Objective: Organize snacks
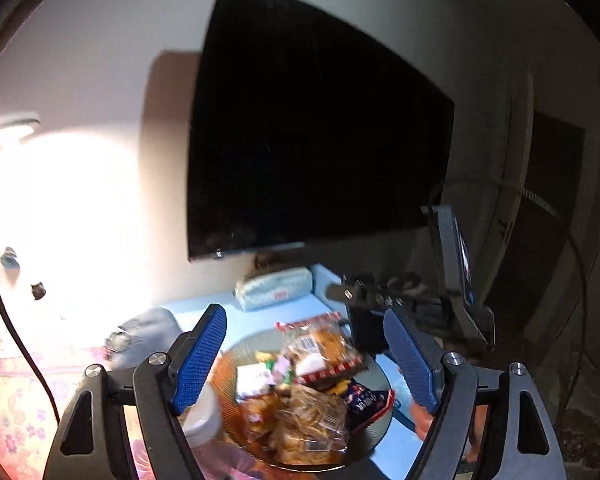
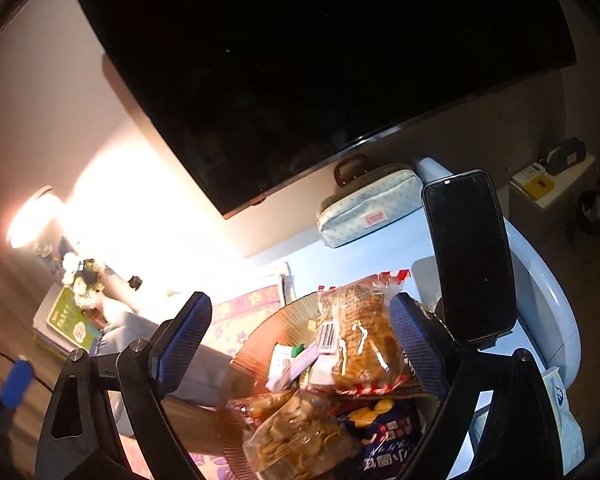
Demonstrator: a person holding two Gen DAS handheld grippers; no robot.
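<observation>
Left gripper (image 1: 306,354): fingers spread wide, nothing held, poised above an amber glass plate (image 1: 244,344) heaped with snack packets (image 1: 320,350). Right gripper (image 2: 302,344): fingers likewise spread wide over the same plate (image 2: 268,332), a cracker packet (image 2: 360,340) seen between them; contact cannot be judged.

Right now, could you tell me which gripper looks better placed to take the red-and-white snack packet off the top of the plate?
Probably the right gripper: its open fingers already flank the red-and-white packet on the glass plate. The left gripper, also open, frames the whole pile from farther back.
</observation>
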